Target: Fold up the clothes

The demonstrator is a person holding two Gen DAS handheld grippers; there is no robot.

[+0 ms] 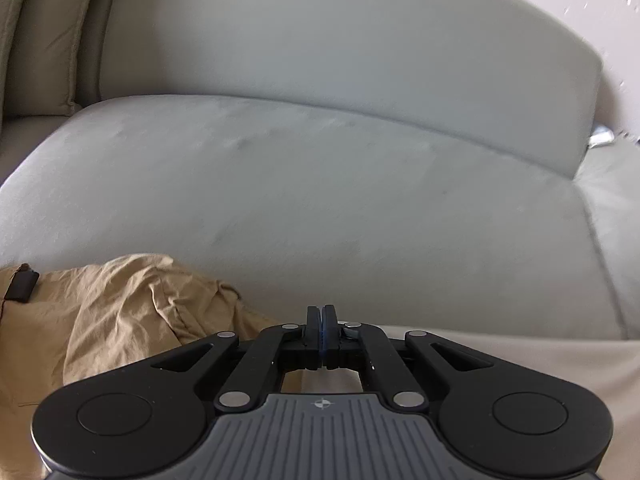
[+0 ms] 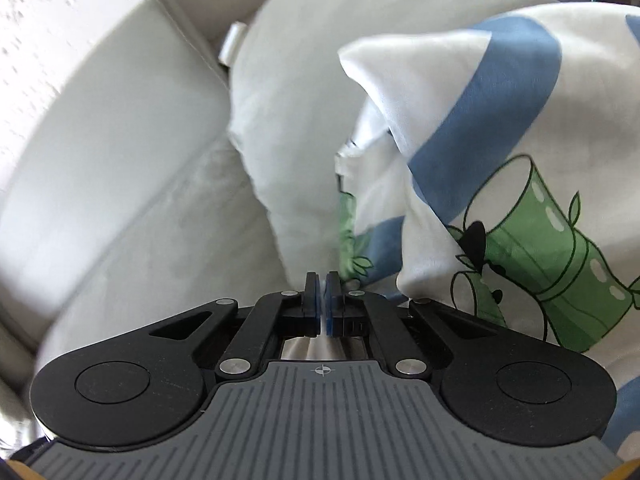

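A crumpled tan garment (image 1: 120, 312) with a dark brown tab lies on the grey sofa seat (image 1: 320, 184) at the lower left of the left wrist view. My left gripper (image 1: 322, 312) is shut and empty, just right of the garment, above the seat's front edge. My right gripper (image 2: 322, 280) is shut with nothing between its pads. It points at the gap between a plain white pillow (image 2: 296, 92) and a white pillow with blue stripes and green bamboo print (image 2: 500, 152).
The sofa backrest (image 1: 340, 40) rises behind the seat, with a beige cushion (image 1: 48, 36) at the far left. A pale cloth (image 1: 520, 356) lies at the seat's front right. A textured white wall (image 2: 48, 20) stands behind the sofa.
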